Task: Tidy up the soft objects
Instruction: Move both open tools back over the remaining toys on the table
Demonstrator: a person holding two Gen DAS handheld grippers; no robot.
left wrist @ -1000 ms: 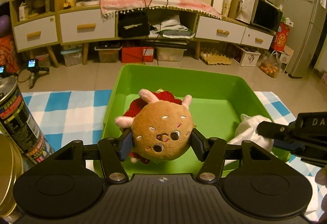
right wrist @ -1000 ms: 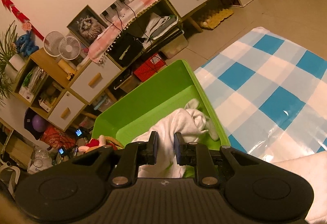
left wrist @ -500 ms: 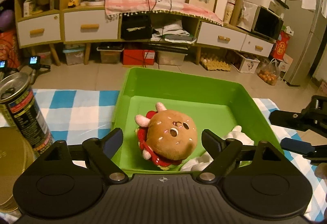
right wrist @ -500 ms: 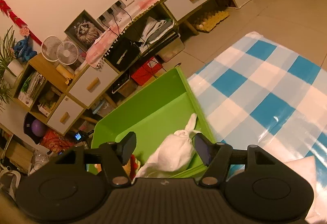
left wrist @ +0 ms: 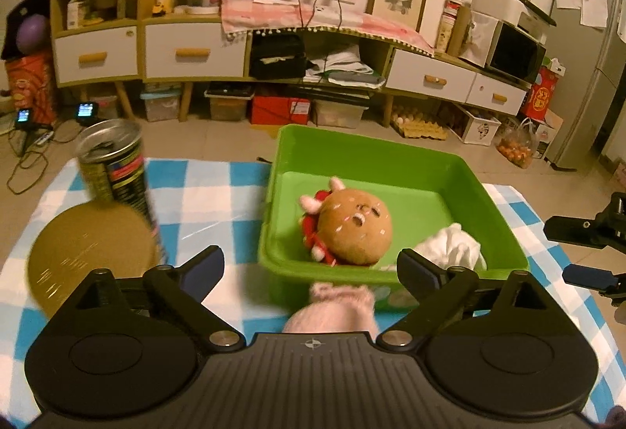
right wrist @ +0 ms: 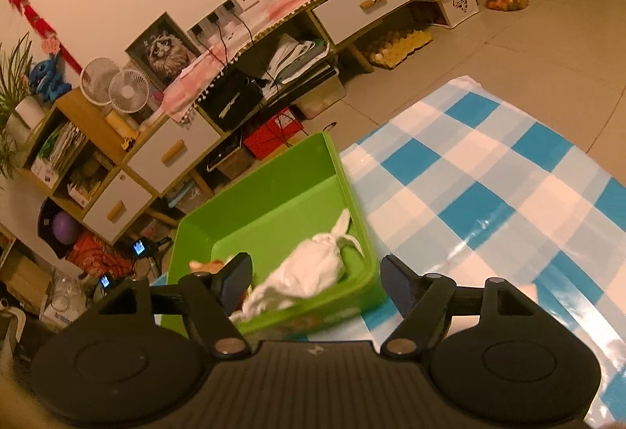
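Two toys lie in the bin [left wrist: 391, 159] ahead of my spread, empty tongs: burger plush [left wrist: 354, 229] beyond my left tongs [left wrist: 311, 266], white bunny [right wrist: 313, 268] between my right tongs [right wrist: 315, 276].

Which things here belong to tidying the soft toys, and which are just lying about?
Part of the job: burger plush, white cloth toy, pink fluffy toy, green bin.

Lying about: tall can, gold lid, checked tablecloth.
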